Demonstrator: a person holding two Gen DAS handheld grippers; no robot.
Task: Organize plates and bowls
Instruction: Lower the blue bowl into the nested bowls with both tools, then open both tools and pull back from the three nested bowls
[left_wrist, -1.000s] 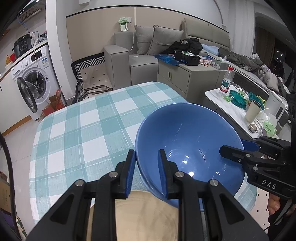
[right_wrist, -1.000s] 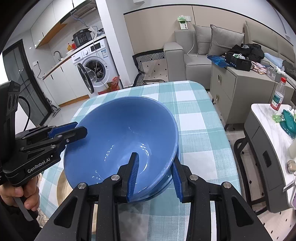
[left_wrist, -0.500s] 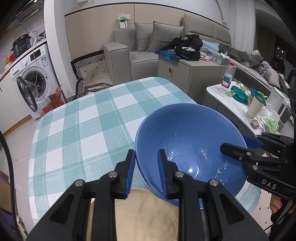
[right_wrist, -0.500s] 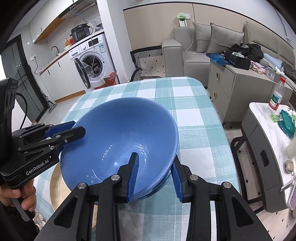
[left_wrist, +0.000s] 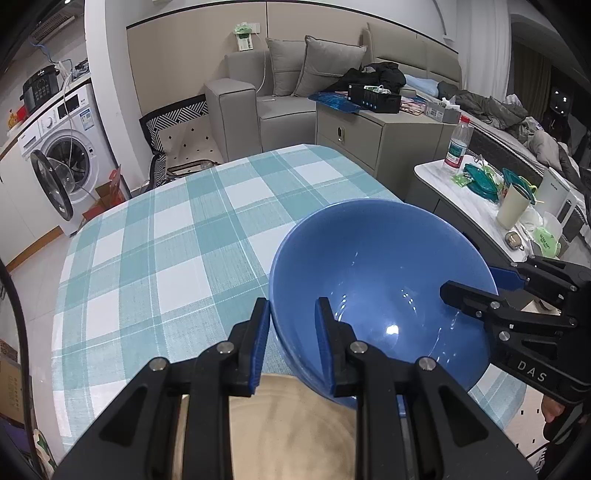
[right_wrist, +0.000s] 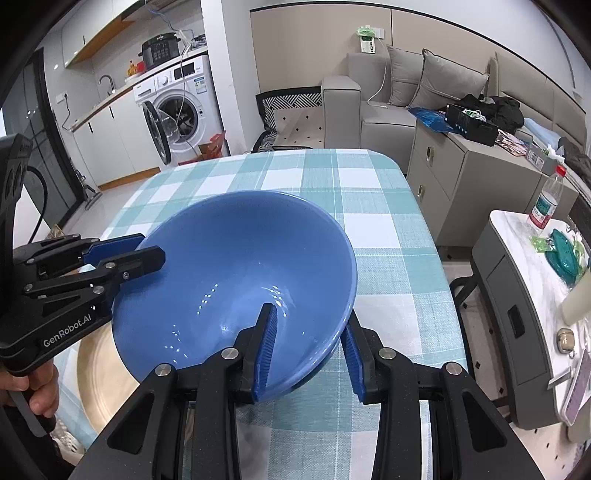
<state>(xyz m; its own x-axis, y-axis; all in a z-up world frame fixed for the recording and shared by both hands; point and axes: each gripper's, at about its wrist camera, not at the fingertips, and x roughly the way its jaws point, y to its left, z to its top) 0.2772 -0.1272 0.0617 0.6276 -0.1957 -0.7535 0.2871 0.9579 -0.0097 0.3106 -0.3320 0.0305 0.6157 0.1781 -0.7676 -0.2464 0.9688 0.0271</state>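
A large blue bowl (left_wrist: 380, 288) is held above the checked table by both grippers. My left gripper (left_wrist: 291, 347) is shut on the bowl's left rim, one finger inside and one outside. My right gripper (right_wrist: 308, 347) is shut on the opposite rim; it also shows in the left wrist view (left_wrist: 480, 291). The bowl (right_wrist: 236, 280) tilts slightly. The left gripper (right_wrist: 118, 258) appears at the left of the right wrist view. A beige plate (left_wrist: 288, 432) lies on the table under the left gripper, also seen in the right wrist view (right_wrist: 96, 376), partly hidden by the bowl.
The table has a teal and white checked cloth (left_wrist: 166, 251). A side table (left_wrist: 491, 206) to the right carries a bottle, cup and small items. A grey cabinet (right_wrist: 469, 177), sofa (left_wrist: 280, 92) and washing machine (right_wrist: 177, 110) stand beyond the table.
Both grippers and the bowl have drawn back slightly toward the near edge of the table, showing more cloth beyond. The grips on the rim are unchanged.
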